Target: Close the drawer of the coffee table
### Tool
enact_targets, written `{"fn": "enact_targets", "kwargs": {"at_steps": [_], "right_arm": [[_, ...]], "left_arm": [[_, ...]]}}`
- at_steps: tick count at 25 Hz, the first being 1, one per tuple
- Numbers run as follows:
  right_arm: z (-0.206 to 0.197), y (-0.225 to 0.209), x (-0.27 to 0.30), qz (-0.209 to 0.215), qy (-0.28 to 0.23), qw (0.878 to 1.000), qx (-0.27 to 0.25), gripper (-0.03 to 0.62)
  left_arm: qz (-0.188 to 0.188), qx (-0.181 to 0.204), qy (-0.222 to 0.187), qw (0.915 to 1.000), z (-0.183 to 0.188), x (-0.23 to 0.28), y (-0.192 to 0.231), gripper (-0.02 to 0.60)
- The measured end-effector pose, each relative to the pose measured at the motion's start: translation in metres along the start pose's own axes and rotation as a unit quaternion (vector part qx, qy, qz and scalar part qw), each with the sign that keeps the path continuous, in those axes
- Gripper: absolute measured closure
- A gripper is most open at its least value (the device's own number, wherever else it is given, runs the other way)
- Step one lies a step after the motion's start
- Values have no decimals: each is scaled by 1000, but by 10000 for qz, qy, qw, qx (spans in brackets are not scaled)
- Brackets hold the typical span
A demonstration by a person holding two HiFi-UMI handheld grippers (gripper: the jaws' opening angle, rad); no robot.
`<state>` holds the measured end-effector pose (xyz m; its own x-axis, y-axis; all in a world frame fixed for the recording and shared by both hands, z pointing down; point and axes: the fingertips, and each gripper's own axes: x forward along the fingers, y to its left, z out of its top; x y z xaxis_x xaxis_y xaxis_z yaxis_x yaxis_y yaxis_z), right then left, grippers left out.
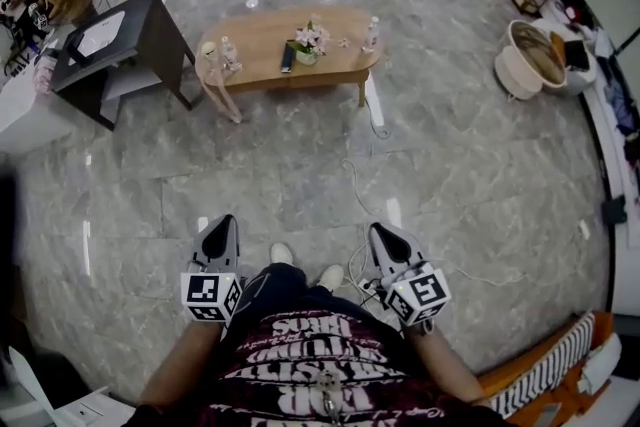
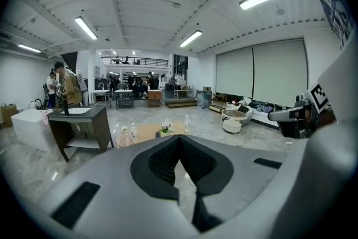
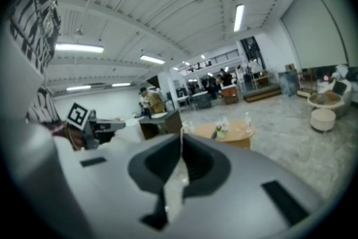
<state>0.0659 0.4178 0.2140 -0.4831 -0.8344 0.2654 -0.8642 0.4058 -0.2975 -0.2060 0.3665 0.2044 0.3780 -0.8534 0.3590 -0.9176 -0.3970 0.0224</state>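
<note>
The low oval wooden coffee table (image 1: 290, 45) stands across the marble floor, far ahead of me. It carries a small flower pot (image 1: 308, 43), a dark remote and clear bottles. From here I cannot make out its drawer. My left gripper (image 1: 222, 223) and right gripper (image 1: 383, 231) are held side by side at waist height, both pointing toward the table and far short of it. Both are shut with nothing between the jaws. The table (image 2: 159, 130) shows small beyond the shut left gripper (image 2: 179, 138), and the table (image 3: 226, 132) shows again past the shut right gripper (image 3: 182, 134).
A dark side table (image 1: 125, 45) with a white sheet on top stands left of the coffee table. A round beige pouf (image 1: 530, 60) sits at the right. A white cable (image 1: 358, 185) trails over the floor toward my feet. A striped cushion (image 1: 555, 370) lies at the lower right. People stand far back.
</note>
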Motion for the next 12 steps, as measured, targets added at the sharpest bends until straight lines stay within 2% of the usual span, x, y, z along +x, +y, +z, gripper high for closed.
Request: {"fn": "enact_targets", "kwargs": {"at_steps": [6,9,12], "right_arm": [[-10,1,25,114,203,9997,97,559],[-5,-3,43,93,247,9996,103,559],[9,-8,60,39,203,9998,37,559]], "left_arm": [[42,-46,214,9998,-11,14,13,560],[33,-77,115,9999,-2,31,24,560],[-145,-5,-27,9999,13,53,28,560]]}}
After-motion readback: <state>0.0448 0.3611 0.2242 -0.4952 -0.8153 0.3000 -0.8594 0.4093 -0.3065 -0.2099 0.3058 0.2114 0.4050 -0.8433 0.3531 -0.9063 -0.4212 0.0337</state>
